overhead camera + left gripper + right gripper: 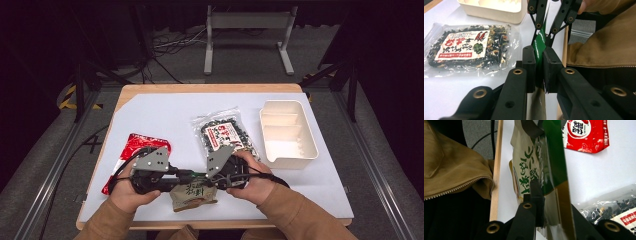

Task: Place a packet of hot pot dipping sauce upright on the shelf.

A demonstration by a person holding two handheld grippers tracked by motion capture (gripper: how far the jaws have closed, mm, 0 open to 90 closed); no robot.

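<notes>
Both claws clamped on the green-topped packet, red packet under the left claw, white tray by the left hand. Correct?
Not quite. The white tray sits on the right-hand side, as the high view shows. Both the left claw and right claw do clamp the green-topped packet, and the red packet lies under the left.

One camera hangs above the person's side of the table, looking forward and down over the whole top. The other two ride on the tongs, very close in, each sighting along its own black jaws. Both share the green-and-tan packet, and the left one also catches the seaweed bag seen from above.
</notes>
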